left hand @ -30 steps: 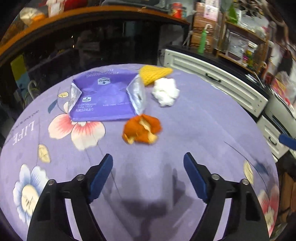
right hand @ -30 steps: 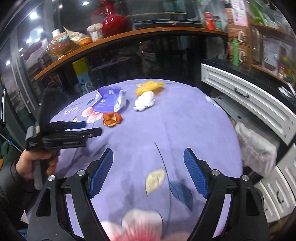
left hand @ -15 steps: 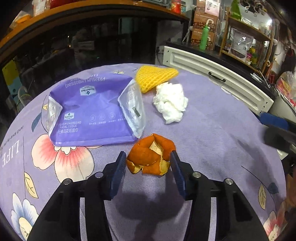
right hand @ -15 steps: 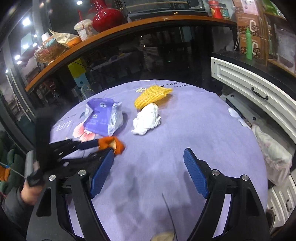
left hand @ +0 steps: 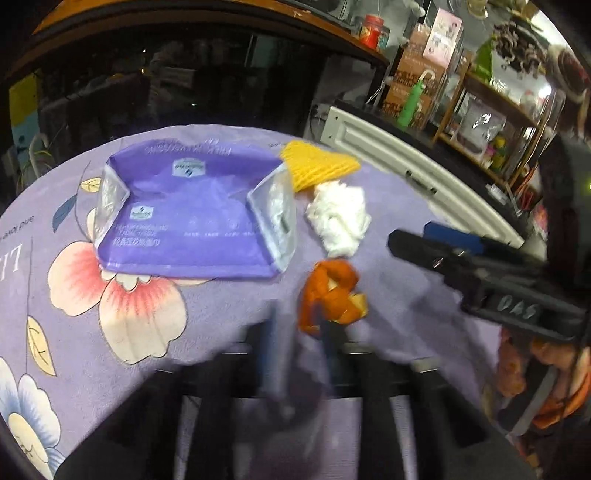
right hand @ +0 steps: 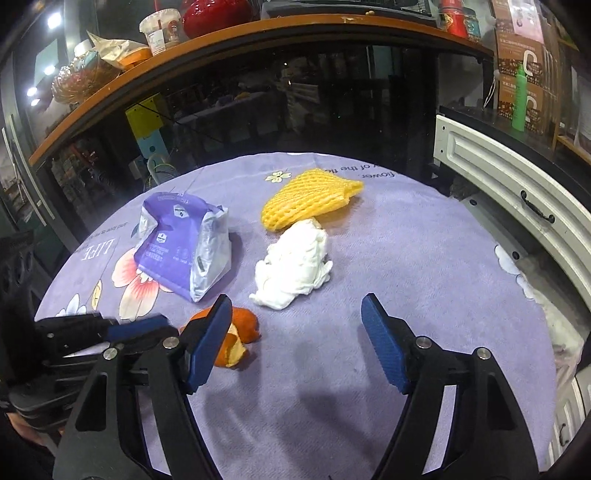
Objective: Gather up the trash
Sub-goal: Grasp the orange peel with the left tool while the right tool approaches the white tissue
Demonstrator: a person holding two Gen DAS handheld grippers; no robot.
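An orange peel lies on the purple flowered tablecloth; it also shows in the right wrist view. My left gripper is blurred, its fingers nearly together at the peel's near side; whether they pinch it is unclear. A crumpled white tissue lies ahead of my right gripper, which is open and empty just above the cloth. A yellow foam fruit net and a purple tissue pack lie further back.
The right gripper reaches in from the right of the left wrist view. A white drawer cabinet stands to the right of the table. A dark glass counter with an orange shelf curves behind.
My left gripper has closed in around the orange peel and shifted, blurring the view. My right gripper has moved forward toward the white tissue, staying open.
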